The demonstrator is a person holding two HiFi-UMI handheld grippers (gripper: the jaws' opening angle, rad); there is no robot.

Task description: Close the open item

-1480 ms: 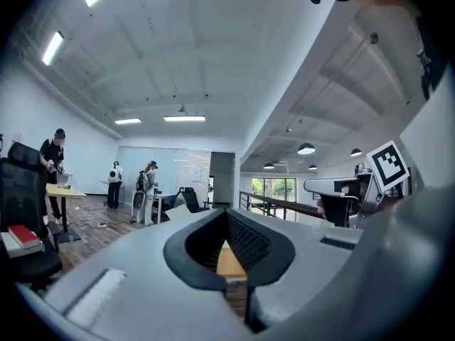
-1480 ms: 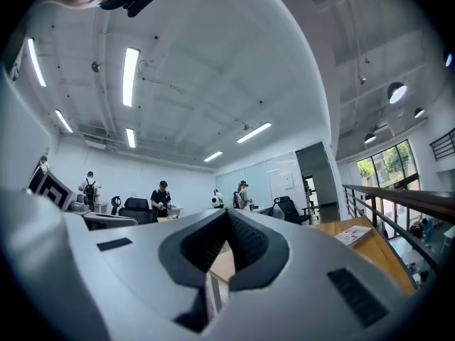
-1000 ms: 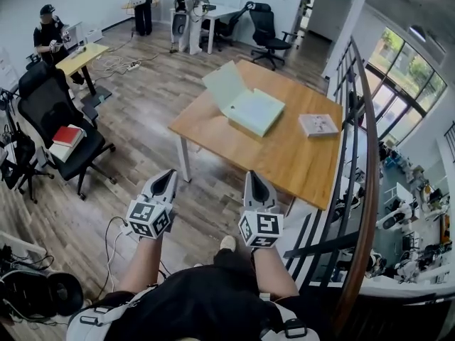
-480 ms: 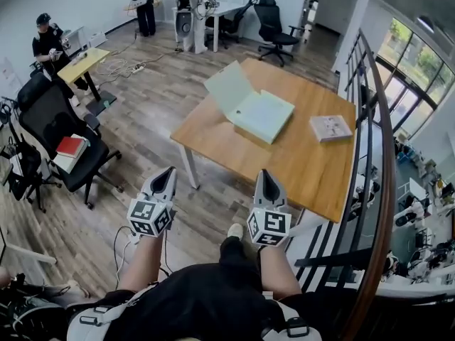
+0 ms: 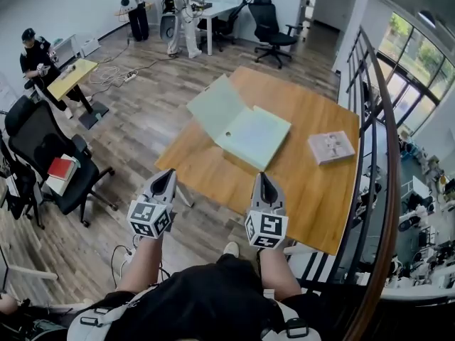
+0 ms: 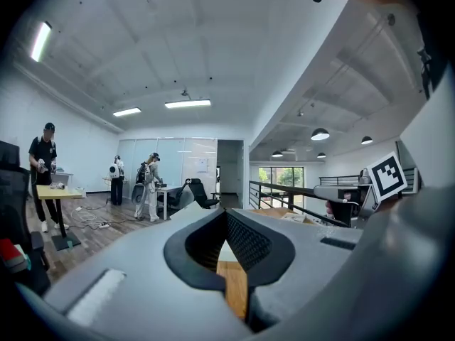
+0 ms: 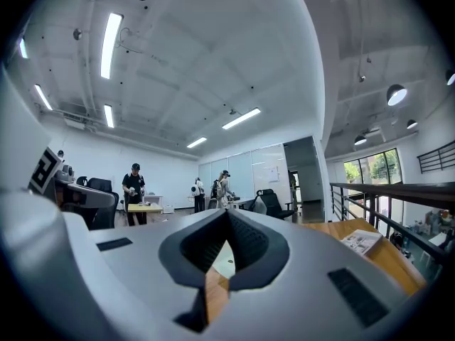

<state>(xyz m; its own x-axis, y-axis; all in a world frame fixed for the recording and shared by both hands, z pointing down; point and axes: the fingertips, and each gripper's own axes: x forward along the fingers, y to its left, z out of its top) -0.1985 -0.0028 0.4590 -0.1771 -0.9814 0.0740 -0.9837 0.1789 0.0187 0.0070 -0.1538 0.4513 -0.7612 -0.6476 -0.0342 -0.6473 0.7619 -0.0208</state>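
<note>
Pale-green box [image 5: 254, 138] lies open on the wooden table [image 5: 313, 190], left of the table's middle. Its shallow base sits flat, and the lid [image 5: 216, 106] is folded out toward the far left, tilted up off the tabletop. Opened out, the box's long axis runs diagonally from near right to far left. A booklet [image 5: 331, 146] lies well apart at the right. The left gripper [image 5: 168, 174] and right gripper [image 5: 261, 180] hang side by side near the table's near edge, both clenched on nothing.
</note>
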